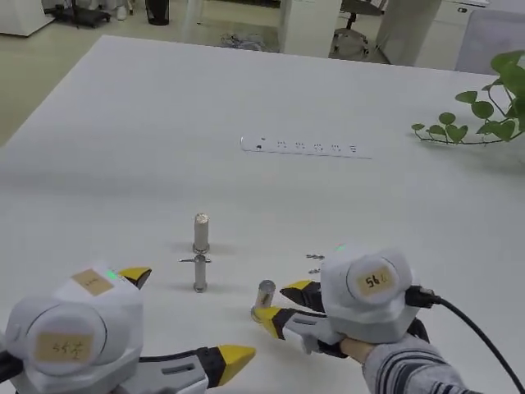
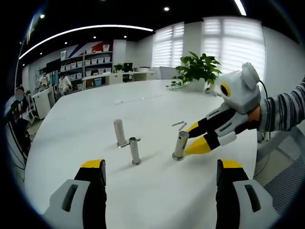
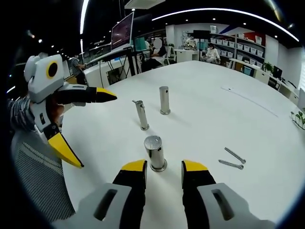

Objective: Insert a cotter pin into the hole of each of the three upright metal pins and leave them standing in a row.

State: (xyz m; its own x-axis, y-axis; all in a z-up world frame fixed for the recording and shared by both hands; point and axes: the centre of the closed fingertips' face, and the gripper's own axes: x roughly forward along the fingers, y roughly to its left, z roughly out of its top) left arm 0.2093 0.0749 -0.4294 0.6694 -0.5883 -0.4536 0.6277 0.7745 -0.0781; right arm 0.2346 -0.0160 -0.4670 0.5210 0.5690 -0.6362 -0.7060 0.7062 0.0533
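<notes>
On the white surface (image 1: 107, 148), three metal pins are seen standing upright. The far pin (image 1: 201, 233) and the middle pin (image 1: 199, 273) are lined up one behind the other, near each other but apart. A fitted cotter pin (image 1: 195, 260) is seen crosswise through the upper part of the middle pin alone. The third pin (image 3: 155, 151) is set off to the right of that pair, out of line, at the mouth of the right gripper (image 3: 163, 167).

The right fingers (image 3: 133, 168) are held open, one on each side of the third pin's base. Contact with the pin cannot be told. Two loose cotter pins (image 3: 232, 160) are laid flat just beside each other, near the right gripper and beyond it in the head view.

The left gripper (image 2: 162, 164) is held low over the near edge of the surface, aimed at the pins. Its fingers (image 2: 94, 166) are spread wide and nothing is gripped. The middle pin is seen ahead of the gap, well clear of both tips.

A striped sleeve (image 1: 410, 369) is seen behind the right gripper. A white power strip (image 1: 303, 148) is laid well beyond the pins, and a leafy plant (image 1: 484, 107) is seen at the far right.
</notes>
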